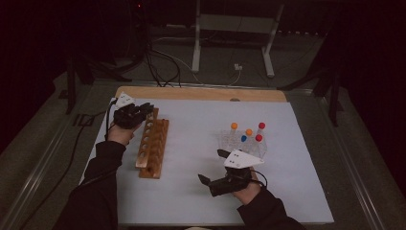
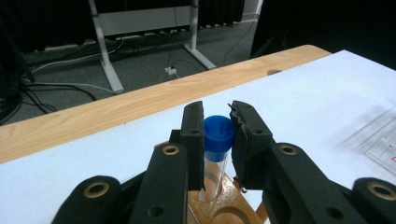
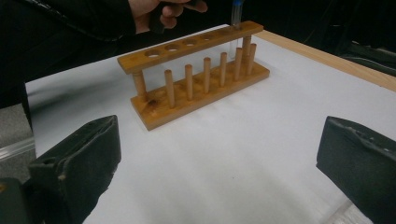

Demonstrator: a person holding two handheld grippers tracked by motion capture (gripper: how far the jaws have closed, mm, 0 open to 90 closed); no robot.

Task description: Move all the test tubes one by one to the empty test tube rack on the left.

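- My left gripper (image 2: 218, 135) has its jaws clamped on a clear tube with a blue cap (image 2: 218, 132); the pads press on the glass just under the cap, and the tube stands upright.
- The tube's lower end sits in the end hole of the wooden rack (image 1: 152, 145), at the far end, which lies along the left side of the white table cover (image 1: 201, 191). From my right gripper's camera the tube (image 3: 236, 18) can be seen passing down through the top bar.
- The risk here, as I judge it: if I let go before the bottom is seated on the base, the tube drops and may crack. If my hand tilts, the glass binds on the edge of the hole, and the light rack could tip or slide.
- Further right stands a clear holder (image 1: 242, 143) with more capped tubes: orange, blue and red.
- My right gripper (image 1: 213, 170) hangs near the front edge with its jaws spread wide and nothing between them. It is just beside the clear holder, so a careless swing could knock those tubes over.
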